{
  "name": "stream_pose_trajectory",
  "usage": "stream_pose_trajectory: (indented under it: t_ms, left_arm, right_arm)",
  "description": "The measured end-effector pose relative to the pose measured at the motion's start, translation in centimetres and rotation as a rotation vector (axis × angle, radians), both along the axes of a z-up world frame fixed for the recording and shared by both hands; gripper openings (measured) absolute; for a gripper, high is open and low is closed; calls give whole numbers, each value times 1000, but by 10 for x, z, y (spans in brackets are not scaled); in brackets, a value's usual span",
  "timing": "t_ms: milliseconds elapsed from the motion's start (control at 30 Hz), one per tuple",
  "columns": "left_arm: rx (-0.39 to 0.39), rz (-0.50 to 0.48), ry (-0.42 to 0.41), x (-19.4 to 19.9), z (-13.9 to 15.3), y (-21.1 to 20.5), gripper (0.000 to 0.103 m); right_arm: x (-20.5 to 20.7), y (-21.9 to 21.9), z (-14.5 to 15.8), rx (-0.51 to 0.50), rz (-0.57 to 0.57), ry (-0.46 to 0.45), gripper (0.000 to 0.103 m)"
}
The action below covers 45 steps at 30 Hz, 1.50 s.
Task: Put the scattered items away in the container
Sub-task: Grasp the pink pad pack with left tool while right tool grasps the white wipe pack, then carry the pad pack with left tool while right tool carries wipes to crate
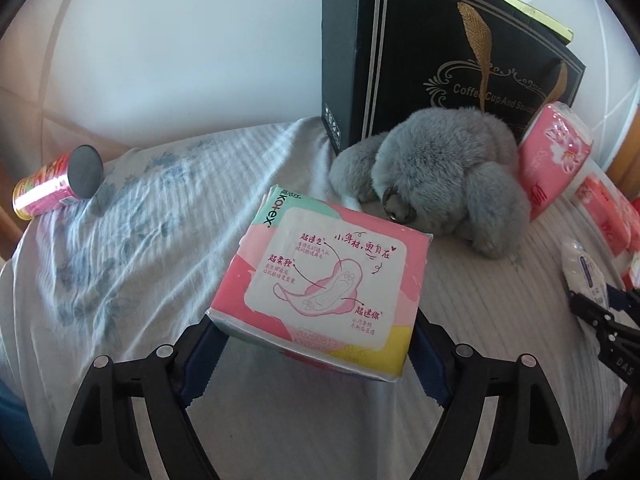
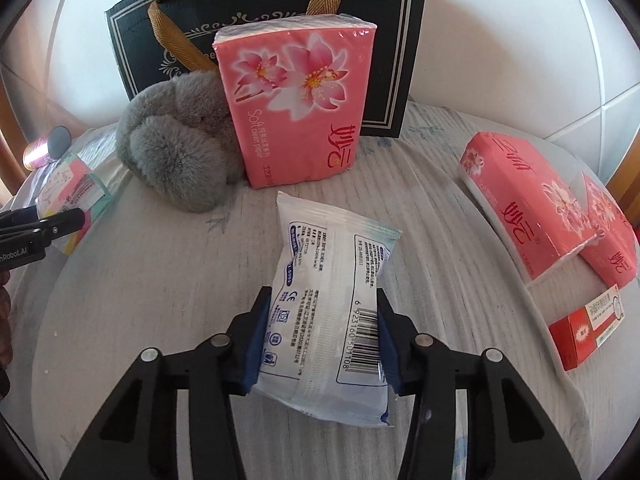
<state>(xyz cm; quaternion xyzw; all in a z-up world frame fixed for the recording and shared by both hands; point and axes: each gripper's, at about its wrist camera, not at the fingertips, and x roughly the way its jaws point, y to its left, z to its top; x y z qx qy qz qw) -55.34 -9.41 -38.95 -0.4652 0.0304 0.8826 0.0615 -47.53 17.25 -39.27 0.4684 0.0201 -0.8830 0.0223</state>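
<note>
My left gripper [image 1: 316,344] is shut on a pink Kotex pad pack [image 1: 320,276], held above the bed; the pack also shows in the right wrist view [image 2: 76,192]. My right gripper [image 2: 320,320] is shut on a white wipes packet [image 2: 332,300], seen at the right edge of the left wrist view [image 1: 584,272]. The black gift bag [image 1: 432,60] with gold handles stands at the back against the wall [image 2: 264,28]. A grey plush toy [image 1: 440,172] lies before it [image 2: 180,152]. A pink tissue pack [image 2: 296,100] leans upright on the bag.
A pink can [image 1: 56,188] lies on its side at the bed's left edge. Two more pink tissue packs [image 2: 536,208] and a red-and-white medicine box [image 2: 588,328] lie at the right. The striped bedsheet [image 1: 160,220] covers the bed. A wooden frame shows at both sides.
</note>
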Motion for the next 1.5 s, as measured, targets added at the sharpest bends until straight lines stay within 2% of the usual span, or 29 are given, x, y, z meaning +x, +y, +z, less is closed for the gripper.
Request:
stream_pose_trajectory:
  t_ms: [300,500,633,833,1100,1367,1500]
  left_arm:
    - [24,28,20,36,33,-6,82]
    - [17,74,9,66,63,-11,82]
    - [23,79,22,94,93,-6,82]
    - [33,80,38,146,146,1,81]
    - [47,74,75,222,213,7,81]
    - [-1,50,126,292,260,22,82]
    - [-19,88,138,322,277,22,82]
  right_arm:
    - [38,-4,31,-2,15,7,44]
    - [64,1,74,14,9,14,45]
    - [90,3,109,19,7,29,45]
    - [135,0,168,18,11,63,45]
    - [208,3,231,31,30,118,45]
    - [265,12,261,2,92,153,45]
    - [287,14,273,-22,143,179,45]
